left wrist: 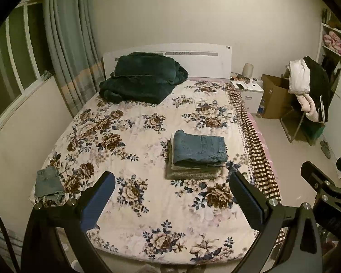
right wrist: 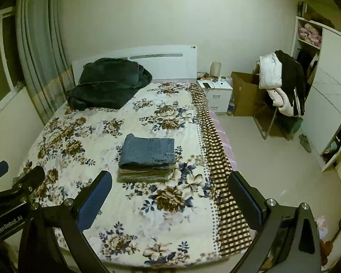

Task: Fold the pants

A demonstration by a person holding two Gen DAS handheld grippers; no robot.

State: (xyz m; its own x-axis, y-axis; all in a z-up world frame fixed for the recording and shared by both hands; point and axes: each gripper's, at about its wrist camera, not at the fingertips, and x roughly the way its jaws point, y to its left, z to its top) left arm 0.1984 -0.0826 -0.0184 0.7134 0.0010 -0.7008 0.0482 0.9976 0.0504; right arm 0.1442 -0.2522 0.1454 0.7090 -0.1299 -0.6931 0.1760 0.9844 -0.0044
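Observation:
Folded blue jeans (left wrist: 199,147) lie on top of a stack of folded olive-grey pants (left wrist: 193,171) on the floral bedspread (left wrist: 136,136), right of the middle. They also show in the right wrist view (right wrist: 149,151). A small piece of denim (left wrist: 48,183) lies at the bed's near left edge. My left gripper (left wrist: 171,195) is open and empty, held high above the bed's near end. My right gripper (right wrist: 170,193) is open and empty too, beside it on the right, and shows in the left wrist view (left wrist: 320,186).
A dark green blanket (left wrist: 141,77) lies heaped by the white headboard (left wrist: 193,56). A checked cover (left wrist: 257,141) hangs along the bed's right side. A nightstand (right wrist: 216,93), a cardboard box (right wrist: 245,93), a chair with clothes (right wrist: 284,86) and a wardrobe (right wrist: 329,104) stand at right. Curtains (left wrist: 68,45) hang at left.

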